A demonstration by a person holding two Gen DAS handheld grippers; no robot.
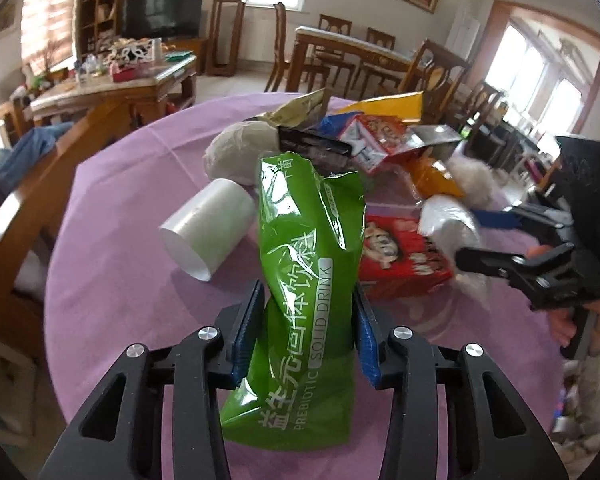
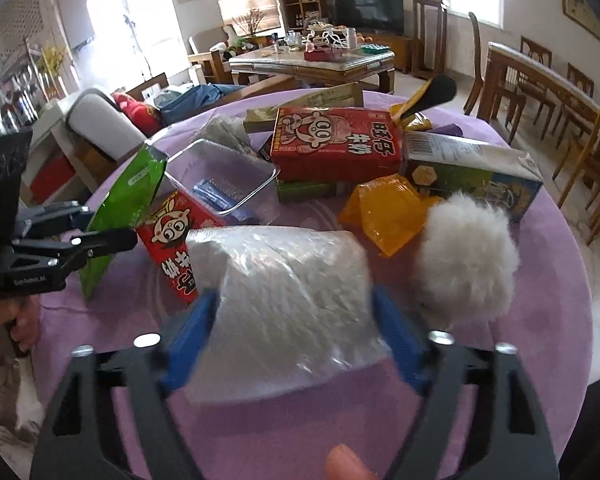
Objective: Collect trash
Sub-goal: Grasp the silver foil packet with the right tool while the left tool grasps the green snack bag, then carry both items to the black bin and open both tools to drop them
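Note:
My left gripper (image 1: 306,320) is shut on a green drink-powder pouch (image 1: 308,264) and holds it upright above the purple tablecloth (image 1: 120,280). It also shows at the left of the right wrist view (image 2: 124,208). My right gripper (image 2: 296,340) is shut on a crumpled clear plastic bag (image 2: 288,296), which also shows in the left wrist view (image 1: 448,220), where the right gripper (image 1: 476,240) comes in from the right. A pile of trash lies beyond: a red milk box (image 2: 332,140), a fallen white cup (image 1: 208,232), an orange wrapper (image 2: 384,212), a white fluff ball (image 2: 468,256).
A clear plastic tray (image 2: 220,176), a carton (image 2: 472,172) and a grey paper wad (image 1: 240,152) lie on the round table. A wooden bench (image 1: 40,184) stands at its left; a coffee table (image 1: 112,88) and dining chairs (image 1: 432,72) lie beyond.

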